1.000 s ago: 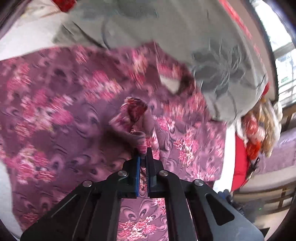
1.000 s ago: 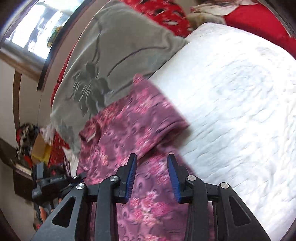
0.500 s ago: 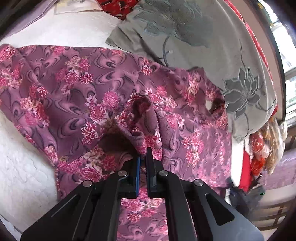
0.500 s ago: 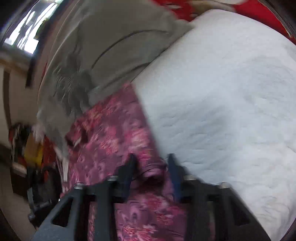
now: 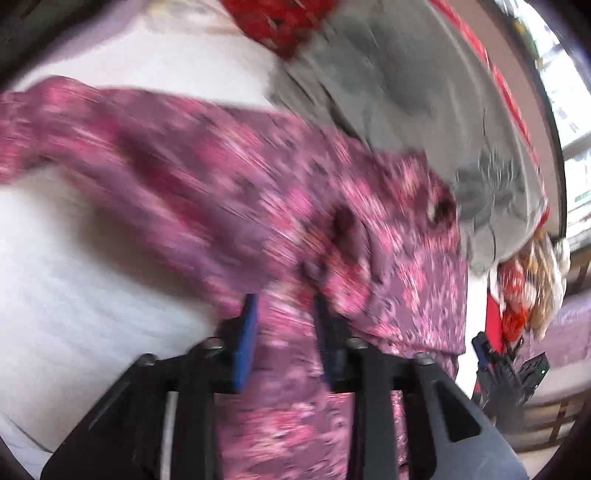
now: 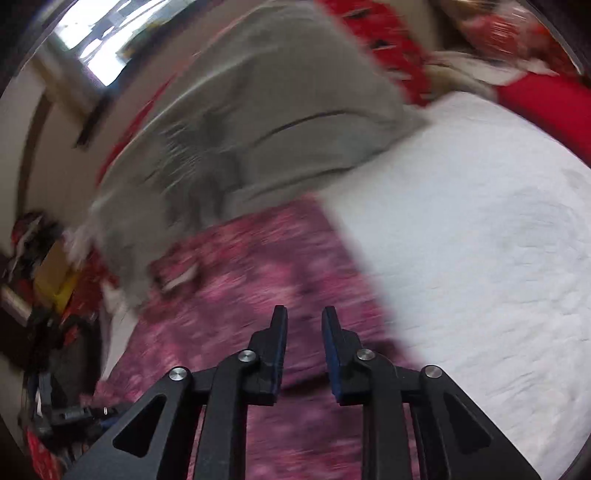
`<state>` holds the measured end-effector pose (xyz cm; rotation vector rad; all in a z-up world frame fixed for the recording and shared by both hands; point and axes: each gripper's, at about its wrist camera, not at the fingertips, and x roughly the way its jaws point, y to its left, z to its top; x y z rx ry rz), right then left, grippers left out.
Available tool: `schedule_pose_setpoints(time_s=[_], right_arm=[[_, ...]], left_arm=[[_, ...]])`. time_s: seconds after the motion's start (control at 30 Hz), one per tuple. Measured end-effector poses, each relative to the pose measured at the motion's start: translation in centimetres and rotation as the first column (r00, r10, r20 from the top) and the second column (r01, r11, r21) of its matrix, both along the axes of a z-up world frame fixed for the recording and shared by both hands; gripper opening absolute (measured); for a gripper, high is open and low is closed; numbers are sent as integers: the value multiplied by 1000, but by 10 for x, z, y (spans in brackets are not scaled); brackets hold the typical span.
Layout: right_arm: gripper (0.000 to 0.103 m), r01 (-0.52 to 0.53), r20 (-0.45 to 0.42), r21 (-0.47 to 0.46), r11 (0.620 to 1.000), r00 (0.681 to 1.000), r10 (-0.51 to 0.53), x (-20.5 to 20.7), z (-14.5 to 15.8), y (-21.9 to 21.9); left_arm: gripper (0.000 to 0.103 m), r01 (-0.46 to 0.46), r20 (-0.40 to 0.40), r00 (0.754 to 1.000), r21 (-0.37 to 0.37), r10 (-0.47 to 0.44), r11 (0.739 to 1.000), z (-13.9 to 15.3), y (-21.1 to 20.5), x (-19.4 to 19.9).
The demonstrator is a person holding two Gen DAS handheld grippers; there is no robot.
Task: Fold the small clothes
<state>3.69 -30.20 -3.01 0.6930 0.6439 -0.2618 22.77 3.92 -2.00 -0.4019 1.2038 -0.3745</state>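
A purple garment with pink flowers (image 5: 229,192) lies spread on the white quilted bed (image 5: 74,295); both views are motion-blurred. My left gripper (image 5: 284,306) is open just above the garment's bunched middle, with a fold of cloth lying between its jaws. In the right wrist view the same garment (image 6: 258,258) lies below my right gripper (image 6: 303,314), which is open with a narrow gap and holds nothing. The white bed (image 6: 480,258) shows to the right of the garment.
A grey blanket with a dark flower print (image 5: 424,92) lies beyond the garment, also in the right wrist view (image 6: 277,118). Red cloth (image 5: 280,18) lies at the bed's far end. Clutter (image 5: 524,288) sits beside the bed.
My left gripper has opened and let go of the fold of the garment it was pinching. My right gripper has narrowed its gap and moved over the garment.
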Motion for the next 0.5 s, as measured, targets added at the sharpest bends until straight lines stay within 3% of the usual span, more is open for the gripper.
schedule_pose_setpoints(time_s=[0.03,0.07,0.17,0.27,0.3,0.4,0.5], right_arm=[[27,-42,-4,-2,999,999,42,10,2,13],[27,-101,-12,-9,995,995,101,23,1,34],[27,-205,-38,-23,978,978,204,53,-4,80],[27,-292,-42,-27,956,956,291,81,-13,127],[27,-303,-42,-30,952,952,302,88,-16,137],[29,-326,-79,-52,944,944,322,102,-36,162],[30,-300,7,-131,945,953,303,90,-48,168]], left_arm=[[57,-47,15,999,2,47,999,6,24,3],[60,-82,24,996,8,82,997,8,37,6],[60,-221,33,975,20,220,975,12,110,16],[60,-361,17,932,38,361,932,7,176,24],[60,-419,13,908,52,419,907,5,202,26],[60,-504,19,864,65,504,861,0,245,27],[60,-529,31,848,98,528,843,-7,267,33]])
